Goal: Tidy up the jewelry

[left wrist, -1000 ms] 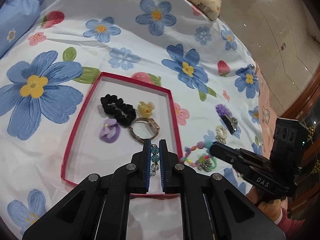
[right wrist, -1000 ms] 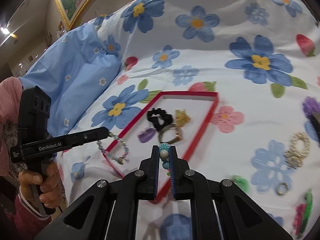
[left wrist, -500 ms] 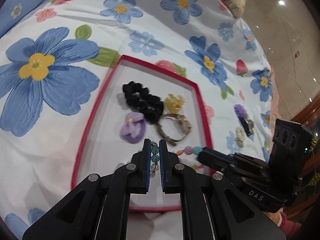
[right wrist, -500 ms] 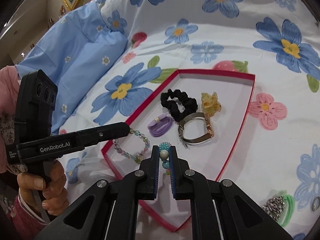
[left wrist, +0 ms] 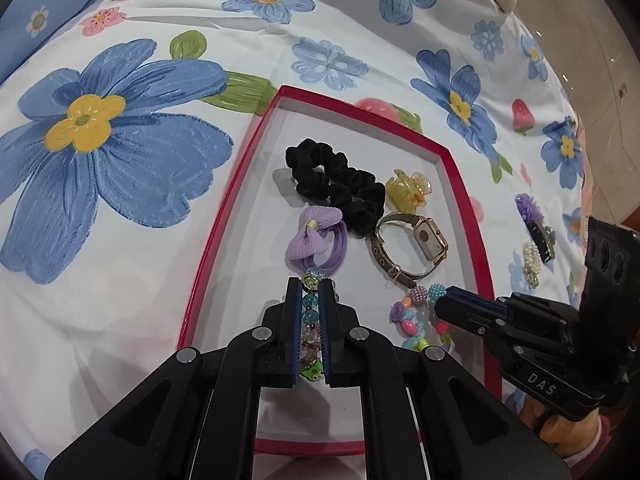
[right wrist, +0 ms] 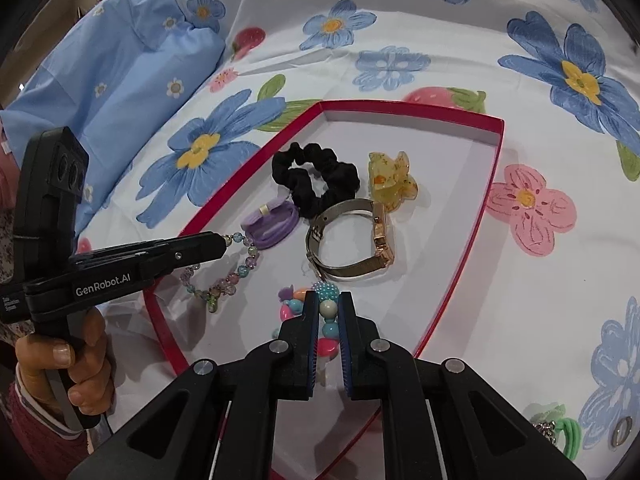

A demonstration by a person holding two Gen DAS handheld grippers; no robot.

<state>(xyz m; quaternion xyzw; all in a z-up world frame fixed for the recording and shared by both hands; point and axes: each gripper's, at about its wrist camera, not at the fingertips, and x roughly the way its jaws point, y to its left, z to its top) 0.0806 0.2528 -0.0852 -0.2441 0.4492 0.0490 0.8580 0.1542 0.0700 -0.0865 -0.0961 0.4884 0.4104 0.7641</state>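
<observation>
**Two bracelets held over the red tray**

The left gripper (left wrist: pixel 311 292) is clenched on a glass-bead bracelet (right wrist: pixel 224 276) – its loop hangs down inside the red tray (left wrist: pixel 224 216), near the left rim, just beside the purple bow hair tie (left wrist: pixel 316 236). The right gripper (right wrist: pixel 329 304) is clenched on a colourful bead bracelet (left wrist: pixel 412 316), which is low over the tray floor in front of the watch (right wrist: pixel 352 240); I cannot tell if the beads touch the floor. In the tray lie also a black scrunchie (left wrist: pixel 336 188) and a yellow hair claw (right wrist: pixel 390 180). The scrunchie touches the watch strap. The tray sits on a flowered bedsheet (left wrist: pixel 120 140). Outside the tray – on the sheet – are a pearl clip (left wrist: pixel 532 264) and a green hair tie (right wrist: pixel 568 432).
</observation>
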